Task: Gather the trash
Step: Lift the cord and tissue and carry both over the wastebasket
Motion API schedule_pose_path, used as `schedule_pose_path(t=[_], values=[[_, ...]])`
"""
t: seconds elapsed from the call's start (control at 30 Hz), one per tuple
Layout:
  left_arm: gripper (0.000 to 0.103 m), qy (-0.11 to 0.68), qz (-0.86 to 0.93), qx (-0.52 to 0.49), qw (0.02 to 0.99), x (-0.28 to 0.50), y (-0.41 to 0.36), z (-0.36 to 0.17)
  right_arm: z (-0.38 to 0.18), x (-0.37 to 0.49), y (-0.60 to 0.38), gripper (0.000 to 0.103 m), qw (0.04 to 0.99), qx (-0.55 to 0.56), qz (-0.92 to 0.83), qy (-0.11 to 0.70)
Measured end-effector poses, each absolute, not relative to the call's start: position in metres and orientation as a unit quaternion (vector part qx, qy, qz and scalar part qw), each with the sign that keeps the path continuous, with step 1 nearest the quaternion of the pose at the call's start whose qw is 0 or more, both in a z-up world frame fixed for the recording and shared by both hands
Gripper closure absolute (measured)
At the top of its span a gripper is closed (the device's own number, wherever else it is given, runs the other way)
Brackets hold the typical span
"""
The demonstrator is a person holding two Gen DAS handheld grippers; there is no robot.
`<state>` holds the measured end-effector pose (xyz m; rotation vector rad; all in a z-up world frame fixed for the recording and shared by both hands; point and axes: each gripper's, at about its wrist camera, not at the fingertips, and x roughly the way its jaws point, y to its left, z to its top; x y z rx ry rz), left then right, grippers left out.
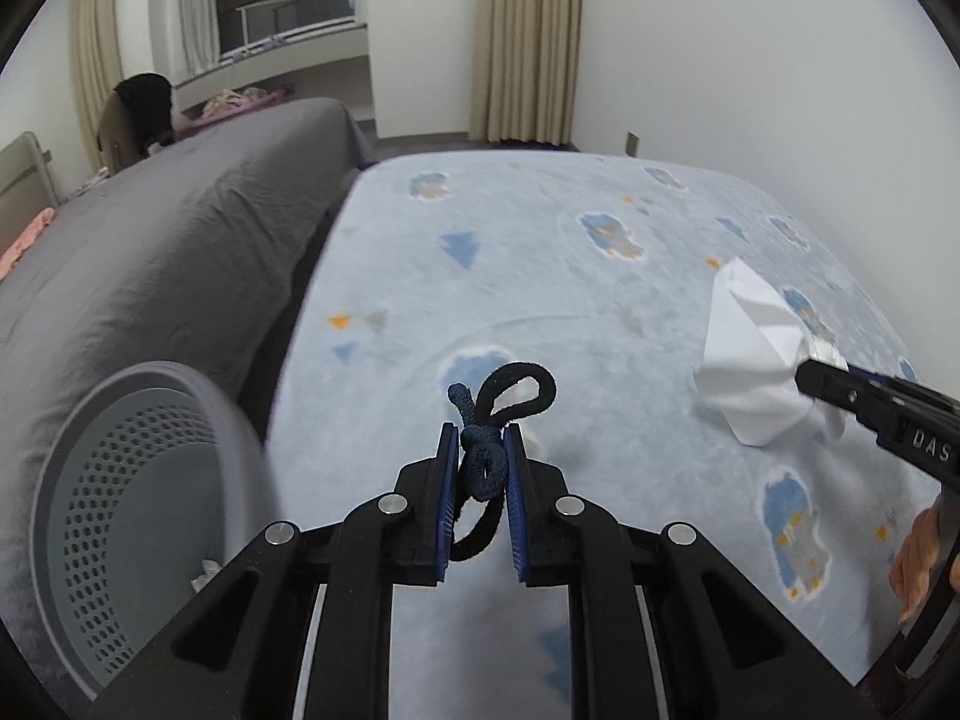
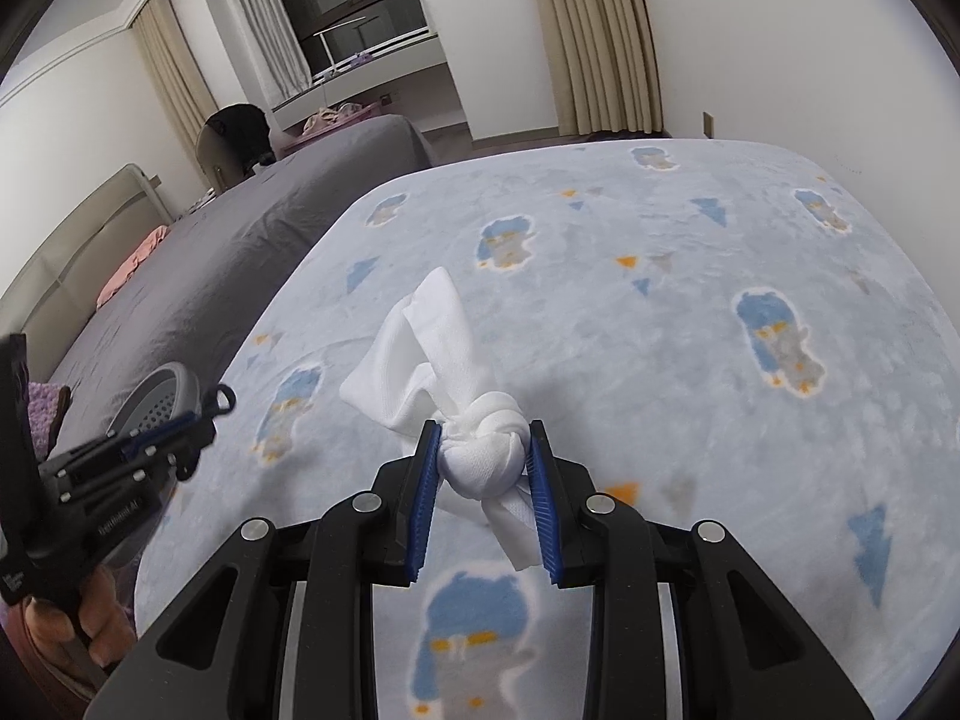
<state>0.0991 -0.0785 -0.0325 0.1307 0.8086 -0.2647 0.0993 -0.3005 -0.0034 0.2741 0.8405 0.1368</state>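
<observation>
The dark knotted cord (image 1: 483,456) is clamped between the blue pads of the left gripper (image 1: 483,450), its knot squeezed at the tips, 1 black loop poking out ahead and a tail hanging down behind between the jaws, all of it held above the pale blue blanket (image 1: 600,276). The white knotted cloth (image 2: 480,450) sits the same way in the right gripper (image 2: 485,450): the jaws are closed on the knot, a broad flap of fabric fans out ahead and a short end trails down behind. The blanket, printed with blue and grey cartoon figures and small orange marks, covers a bed that lies beside a second bed under a grey sheet (image 1: 180,252). Just left of the left gripper stands a grey perforated waste basket (image 1: 120,480), blurred at the rim, and a small pale crumpled scrap (image 1: 207,573) shows low inside it. The left wrist view looks into that basket and also catches the right gripper from the side with the white cloth bunched at its tip, plus part of a hand (image 1: 918,564) at the right edge. The right wrist view shows only a sliver of the basket's rim behind the left gripper, and the hand (image 2: 90,624) holding that gripper's handle.
</observation>
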Motion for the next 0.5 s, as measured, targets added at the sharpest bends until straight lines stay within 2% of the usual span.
schedule_pose_path(t=[0.5], values=[[0.087, 0.366, -0.052, 0.036, 0.929, 0.08, 0.011, -0.009, 0.018, 0.105, -0.209, 0.075, 0.901, 0.104, 0.129, 0.401]])
